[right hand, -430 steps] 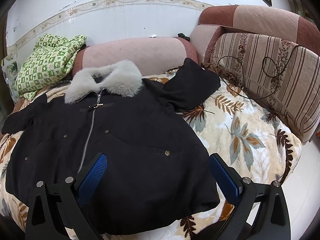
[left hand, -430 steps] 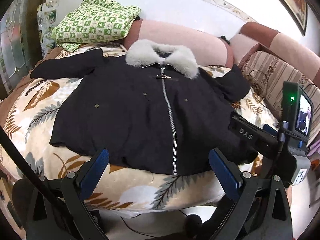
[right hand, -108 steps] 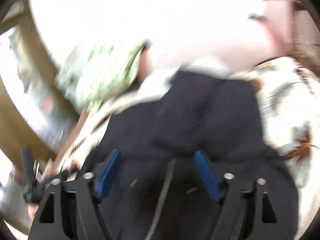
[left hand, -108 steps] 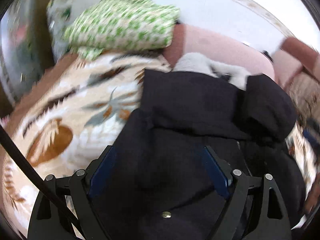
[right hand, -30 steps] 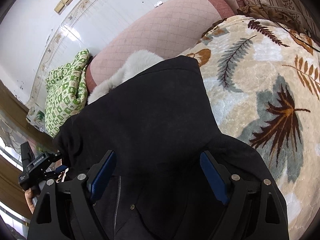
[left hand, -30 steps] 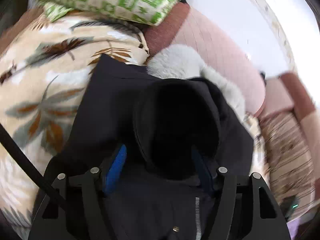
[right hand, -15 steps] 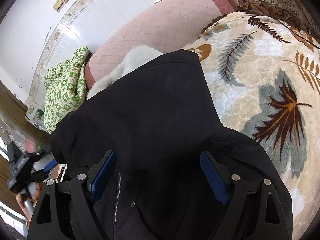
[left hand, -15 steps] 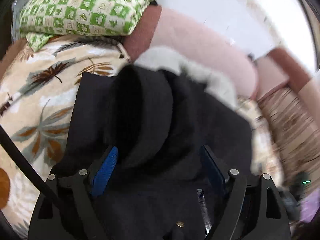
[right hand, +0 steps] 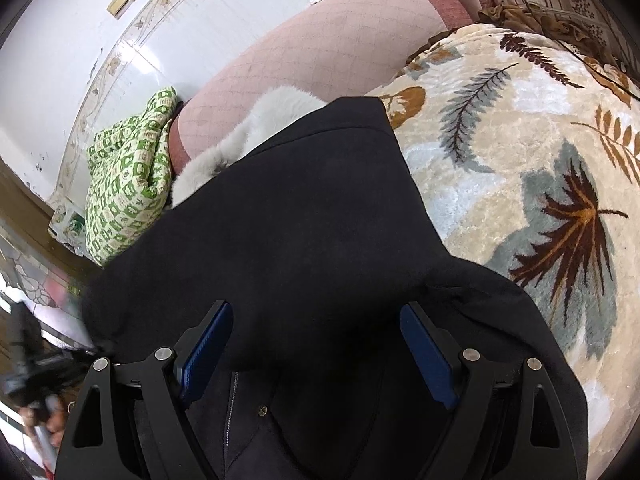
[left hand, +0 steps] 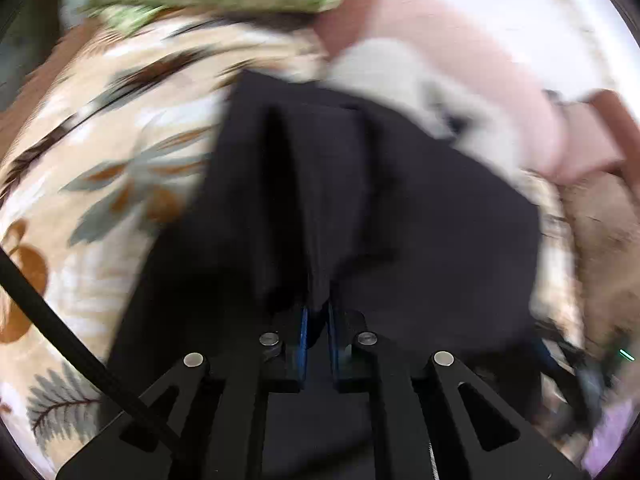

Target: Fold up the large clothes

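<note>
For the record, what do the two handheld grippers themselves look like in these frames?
Both look alike. The left gripper and right gripper have matte black angular linkage arms with triangular cut-outs and round silver pivot pins, and their jaws carry flat blue pads. A black cable runs diagonally past the left one.

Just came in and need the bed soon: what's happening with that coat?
A person is folding a black coat on the leaf-print blanket, with tongs in each hand. The left tongs have just been closing and now pinch a fold of the coat's dark cloth. The right tongs hang open above the coat, gripping nothing. Both sleeves look folded in over the body; the grey fur collar still shows.
</note>
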{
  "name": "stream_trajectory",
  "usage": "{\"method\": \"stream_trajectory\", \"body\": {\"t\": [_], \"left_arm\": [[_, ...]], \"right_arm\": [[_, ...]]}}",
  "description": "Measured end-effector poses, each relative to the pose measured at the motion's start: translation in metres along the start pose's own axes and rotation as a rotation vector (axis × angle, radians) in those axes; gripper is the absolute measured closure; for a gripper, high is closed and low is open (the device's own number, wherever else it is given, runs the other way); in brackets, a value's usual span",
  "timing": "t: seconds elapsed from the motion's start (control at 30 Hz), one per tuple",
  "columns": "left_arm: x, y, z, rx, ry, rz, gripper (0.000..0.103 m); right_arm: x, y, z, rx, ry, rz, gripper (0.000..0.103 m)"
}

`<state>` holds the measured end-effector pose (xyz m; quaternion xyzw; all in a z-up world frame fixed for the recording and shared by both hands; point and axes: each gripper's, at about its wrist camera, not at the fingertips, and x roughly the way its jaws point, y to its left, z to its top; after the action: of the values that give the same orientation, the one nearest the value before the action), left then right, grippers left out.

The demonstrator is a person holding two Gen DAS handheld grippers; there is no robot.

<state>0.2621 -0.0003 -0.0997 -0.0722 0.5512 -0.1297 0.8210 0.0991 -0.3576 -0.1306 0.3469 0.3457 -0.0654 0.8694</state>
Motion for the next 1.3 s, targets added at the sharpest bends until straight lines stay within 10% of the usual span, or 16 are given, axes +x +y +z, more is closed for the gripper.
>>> {"method": "stream_trajectory", "body": {"t": [0.17, 0.33, 0.63, 0.77, 0.87, 1.1, 1.2, 1.3], "left_arm": [[-0.01, 0.03, -0.01, -0.078, -0.07, -0.055, 0.057], [-0.076, 0.031, -0.056, 0.018, -0.369, 0.007, 0.014], [-0.088, 0.05, -0.098, 0.075, -0.481, 0.118, 0.013], [-0.096, 0.075, -0.096, -0.009, -0.478, 0.04, 0.013], [-0.097, 0.092, -0.09, -0.079, -0.435, -0.024, 0.013], [-0.113, 0.124, -0.078, -0.179, -0.466, 0.085, 0.013], [-0.123, 0.131, -0.077, -0.185, -0.515, 0.127, 0.013], [-0.129, 0.131, -0.077, -0.167, -0.553, 0.187, 0.013]], "right_arm": [[0.0, 0.002, -0.001, -0.014, 0.001, 0.007, 0.014], [0.001, 0.006, -0.003, -0.031, 0.002, 0.007, 0.014], [-0.013, 0.048, -0.032, -0.246, -0.106, -0.141, 0.014], [-0.017, 0.099, -0.041, -0.385, -0.178, -0.175, 0.014], [0.006, 0.15, -0.041, -0.532, -0.191, -0.223, 0.014], [0.106, 0.239, -0.026, -0.648, -0.091, -0.311, 0.017], [0.148, 0.273, -0.051, -0.669, 0.008, -0.291, 0.029], [0.169, 0.308, -0.09, -0.811, -0.004, -0.384, 0.07]]}}
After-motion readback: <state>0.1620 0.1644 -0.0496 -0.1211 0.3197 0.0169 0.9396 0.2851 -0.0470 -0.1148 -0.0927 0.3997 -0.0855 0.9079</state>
